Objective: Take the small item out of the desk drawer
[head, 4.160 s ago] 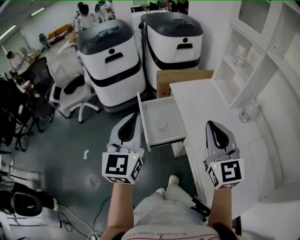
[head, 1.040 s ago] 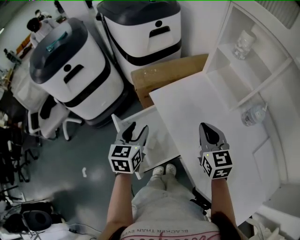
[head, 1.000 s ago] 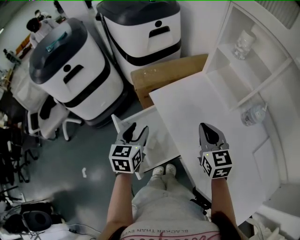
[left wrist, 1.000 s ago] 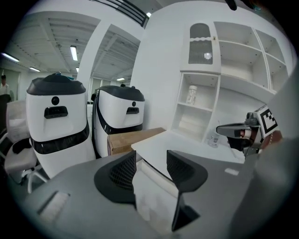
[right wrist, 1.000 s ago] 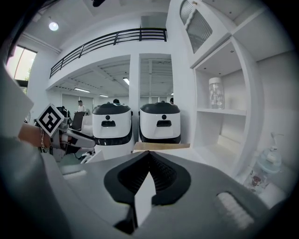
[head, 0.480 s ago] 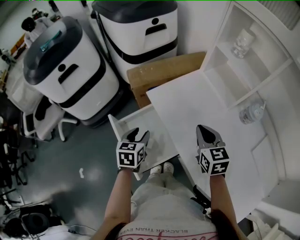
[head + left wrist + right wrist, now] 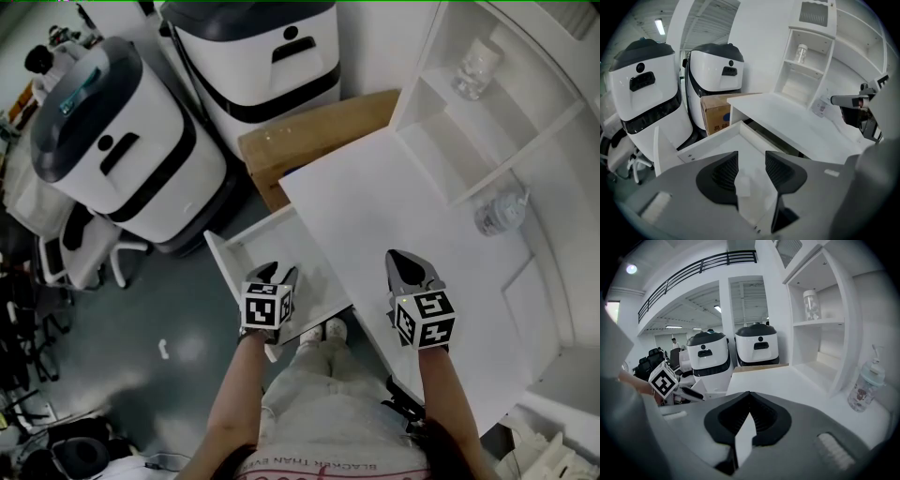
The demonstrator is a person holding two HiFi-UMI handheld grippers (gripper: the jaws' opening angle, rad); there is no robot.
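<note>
The white desk drawer (image 7: pixel 223 251) stands pulled out to the left of the desk top (image 7: pixel 375 216). In the left gripper view a small white item (image 7: pixel 743 184) lies on the drawer floor (image 7: pixel 717 146), in line with the gap of my left gripper (image 7: pixel 750 169). Its jaws have just been closing, but the pads stand apart and do not touch the item. In the head view the left gripper (image 7: pixel 278 273) points down into the drawer and hides the item. My right gripper (image 7: pixel 397 257) hovers over the desk top near its front edge, shut (image 7: pixel 749 414) and empty.
Two white-and-black machines (image 7: pixel 103 150) (image 7: pixel 258 47) and a cardboard box (image 7: pixel 309 136) stand behind the drawer. A shelf unit holds a jar (image 7: pixel 473 67); a pump bottle (image 7: pixel 497 212) stands at the desk's right. An office chair (image 7: pixel 75 253) is at the left, and the person's feet (image 7: pixel 323 332) are below the drawer.
The left gripper has sunk and tipped down into the drawer, its jaws a little narrower. The right gripper has lowered slightly over the desk. The drawer has not moved.
</note>
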